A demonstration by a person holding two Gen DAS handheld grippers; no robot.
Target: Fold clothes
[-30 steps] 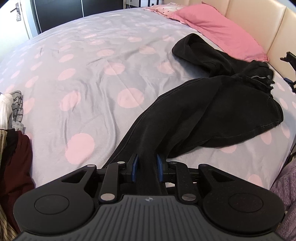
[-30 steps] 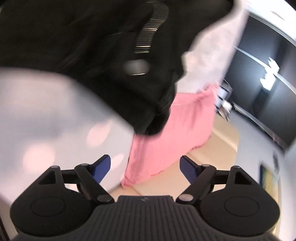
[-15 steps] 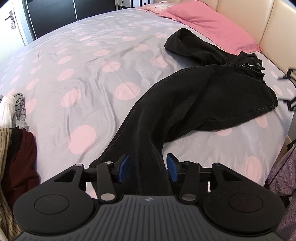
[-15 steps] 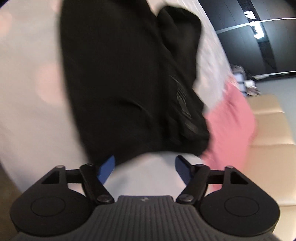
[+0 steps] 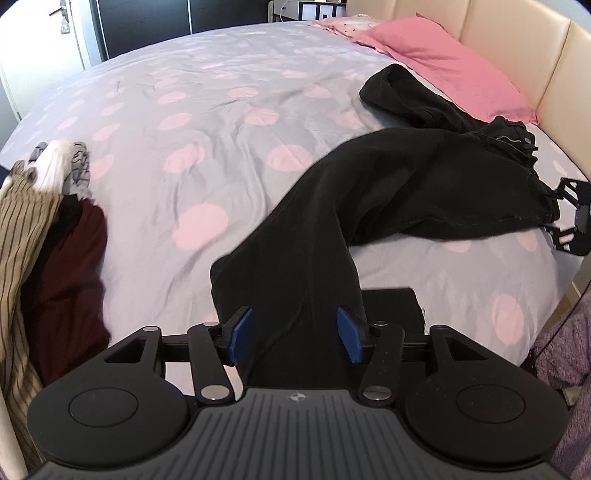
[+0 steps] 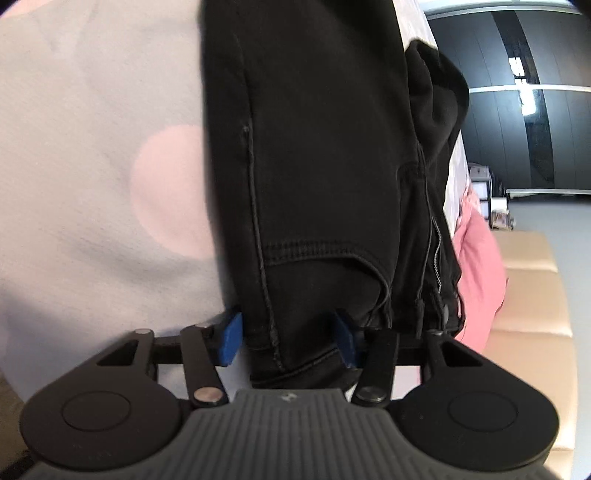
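Grey duvet cover (image 5: 207,122) with pink polka dots spans the bed; a pink pillow (image 5: 443,62) lies at the head against a cream padded headboard (image 5: 517,48), and dark wardrobe doors (image 5: 147,18) close off the far side of the room. At the bed's left edge sits a heap of clothes (image 5: 55,236): tan striped, maroon, white and grey pieces. Black jeans (image 5: 424,184) sprawl across the cover, waistband toward the headboard side, one leg running down to the near edge, the other bunched beside the pillow. Left gripper (image 5: 295,334) hangs low over the near leg end, blue pads (image 5: 240,332) spread apart with the denim between them, not pinched. Right gripper (image 6: 286,336) points along the jeans from the waist end; the pocket seam and side seam lie just ahead, the zipper to its right. Its jaws straddle the waistband corner, the blue pads (image 6: 231,338) set close on either side of the fabric; whether they actually clamp it cannot be told. In the left wrist view this gripper shows at the right edge, by the waistband.
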